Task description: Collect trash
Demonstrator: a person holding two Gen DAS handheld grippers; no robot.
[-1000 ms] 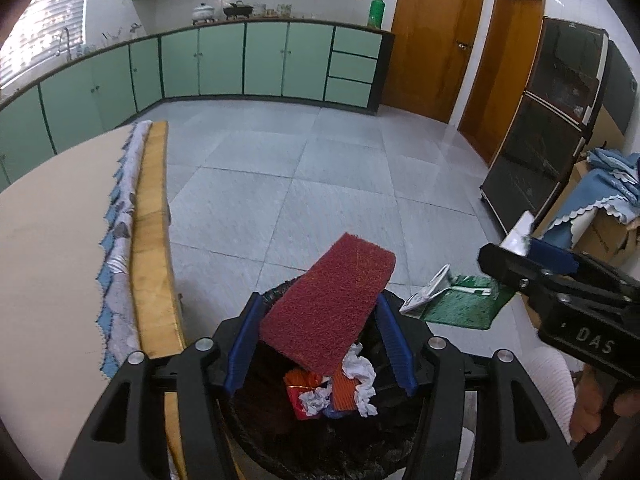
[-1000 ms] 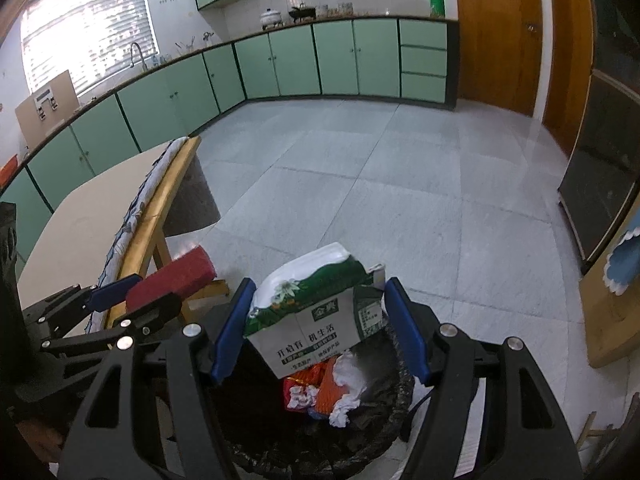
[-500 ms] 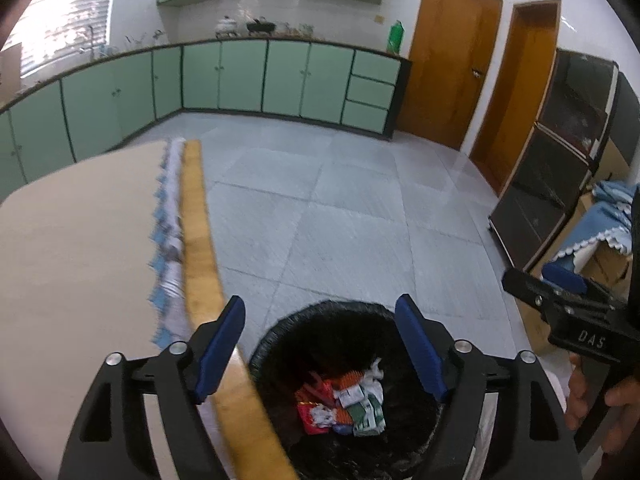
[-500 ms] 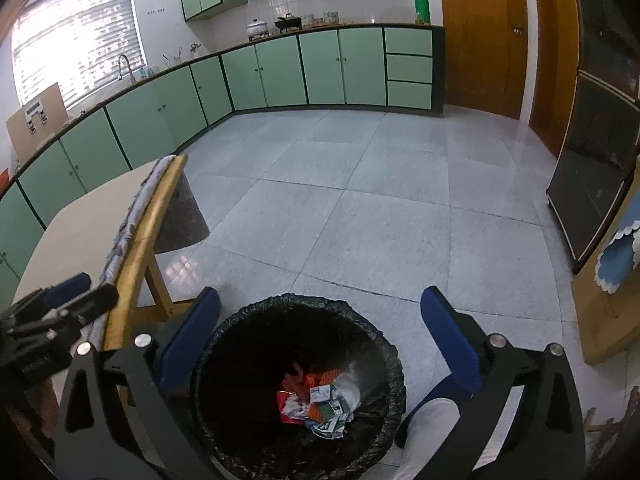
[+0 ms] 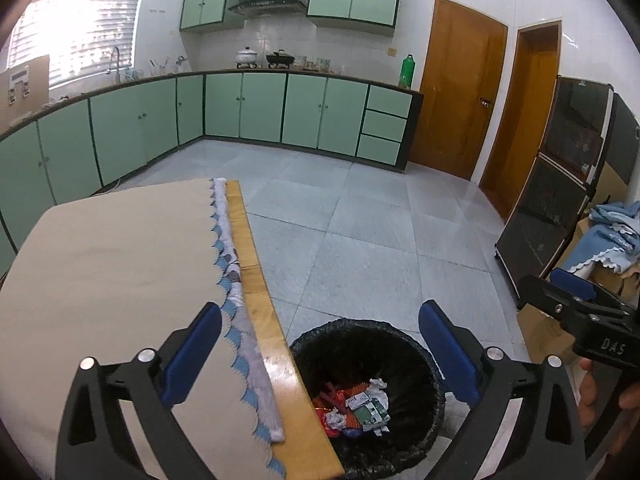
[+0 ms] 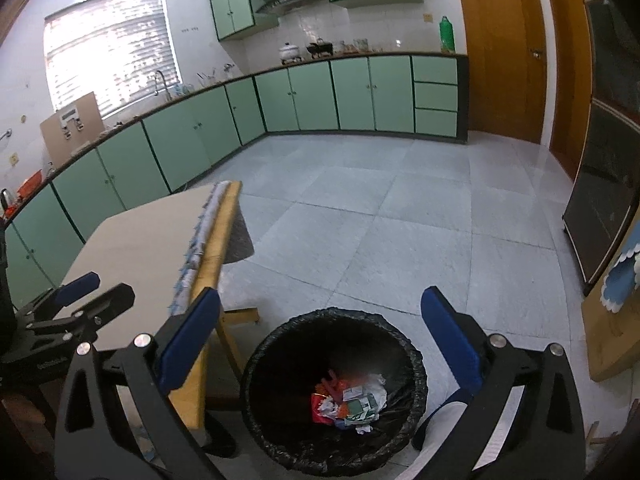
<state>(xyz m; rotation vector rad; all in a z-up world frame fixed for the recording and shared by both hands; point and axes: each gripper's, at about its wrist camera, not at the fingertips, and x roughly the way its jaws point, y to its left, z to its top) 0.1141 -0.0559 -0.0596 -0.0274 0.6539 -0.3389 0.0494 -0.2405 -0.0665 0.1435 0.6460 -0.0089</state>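
Trash (image 5: 352, 408) in bin (image 5: 400, 340), items indistinct; both grippers (image 5: 320, 354) (image 6: 320, 344) just opened wide, empty.

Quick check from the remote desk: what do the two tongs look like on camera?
Both match: the left tongs and right tongs have black angular plastic frames with triangular cut-outs, silver bolt heads and blue pads on each finger. White letters "DAS" mark the right one's side. No cables or sleeves show.

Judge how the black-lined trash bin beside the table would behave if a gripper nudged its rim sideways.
The trash bin would probably slide or tip easily: only a small heap of crumpled trash lies at its bottom, so it looks light. The smooth floor tiles likely offer little grip. The black bag liner over the rim looks thin and floppy, so it may shift.
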